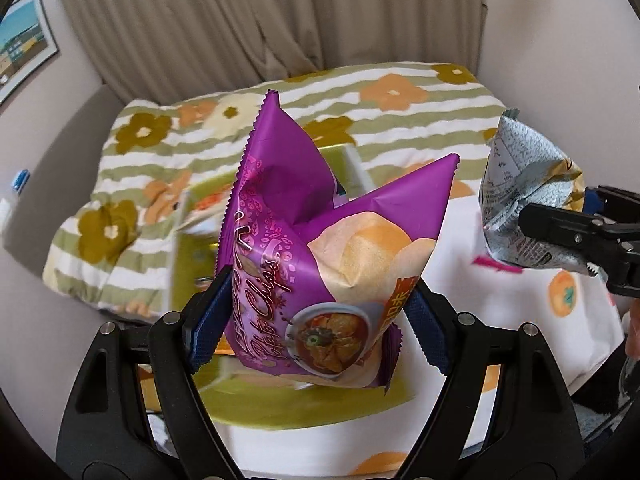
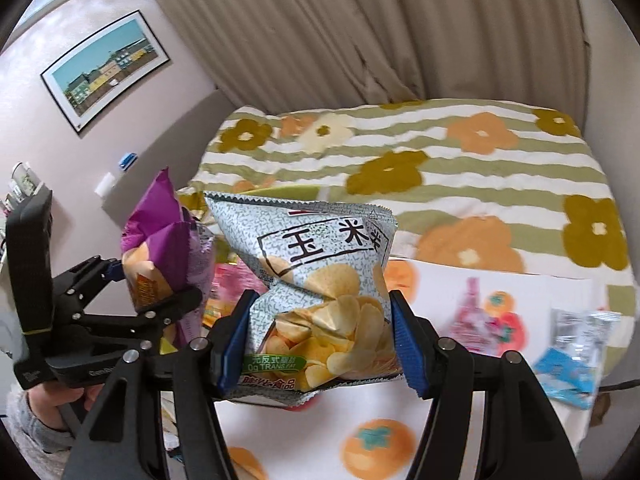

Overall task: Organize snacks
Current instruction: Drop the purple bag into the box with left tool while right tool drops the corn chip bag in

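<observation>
My left gripper (image 1: 318,326) is shut on a purple potato chips bag (image 1: 320,248) and holds it upright above a green box (image 1: 280,400). The purple bag also shows in the right wrist view (image 2: 160,248), with the left gripper (image 2: 160,284) at the left. My right gripper (image 2: 322,344) is shut on a pale grey-green chips bag (image 2: 320,280) and holds it in the air. That bag also shows at the right of the left wrist view (image 1: 516,184), with the right gripper (image 1: 568,244) on it.
A white cloth with orange fruit prints (image 2: 440,420) covers the surface. A pink snack pack (image 2: 476,320) and a blue-and-silver pack (image 2: 576,356) lie on it at the right. A floral striped blanket (image 2: 440,160) lies behind, with a curtain (image 2: 360,32) beyond.
</observation>
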### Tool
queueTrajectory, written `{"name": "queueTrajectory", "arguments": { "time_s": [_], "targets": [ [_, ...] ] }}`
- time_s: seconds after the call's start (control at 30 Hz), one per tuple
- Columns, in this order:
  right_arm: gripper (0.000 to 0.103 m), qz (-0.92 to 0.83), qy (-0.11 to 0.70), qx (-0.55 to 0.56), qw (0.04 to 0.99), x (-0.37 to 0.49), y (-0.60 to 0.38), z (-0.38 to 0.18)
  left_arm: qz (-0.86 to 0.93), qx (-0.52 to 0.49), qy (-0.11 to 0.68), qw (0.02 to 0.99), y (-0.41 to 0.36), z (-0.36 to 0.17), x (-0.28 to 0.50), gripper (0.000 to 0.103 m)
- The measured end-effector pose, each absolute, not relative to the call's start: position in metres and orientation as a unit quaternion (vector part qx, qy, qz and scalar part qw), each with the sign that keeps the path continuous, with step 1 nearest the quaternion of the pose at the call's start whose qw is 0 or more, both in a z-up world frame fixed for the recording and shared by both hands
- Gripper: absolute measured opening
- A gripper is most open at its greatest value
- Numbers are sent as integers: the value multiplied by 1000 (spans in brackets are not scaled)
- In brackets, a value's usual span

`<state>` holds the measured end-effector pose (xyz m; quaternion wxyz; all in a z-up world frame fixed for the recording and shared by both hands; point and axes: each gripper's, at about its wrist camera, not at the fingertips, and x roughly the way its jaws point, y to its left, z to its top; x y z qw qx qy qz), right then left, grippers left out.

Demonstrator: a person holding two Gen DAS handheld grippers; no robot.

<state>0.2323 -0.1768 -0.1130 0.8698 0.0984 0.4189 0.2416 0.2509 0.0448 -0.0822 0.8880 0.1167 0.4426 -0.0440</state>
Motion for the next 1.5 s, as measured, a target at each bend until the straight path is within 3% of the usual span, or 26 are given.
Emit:
{"name": "queueTrajectory", "arguments": {
  "time_s": [0.47,0.57,0.63,1.37,1.43,1.5],
  "targets": [
    [60,229,442,136,856,224,-55,-133,-93,103,486,863,167,-127,246,78],
    [60,213,450,155,853,220,-50,-140,-103,114,483,862,165,-133,245,86],
    [60,207,453,160,852,216,-48,-141,-106,111,478,865,165,-134,241,103],
    [60,186,466,156,851,226,-30,-158,-75,34,484,871,191,-141,212,103],
    [65,191,476,170,841,228,-27,-163,-72,29,483,872,193,-141,211,103],
    [87,189,473,169,844,226,-24,-164,-72,26,484,872,194,-141,210,103]
  ]
}}
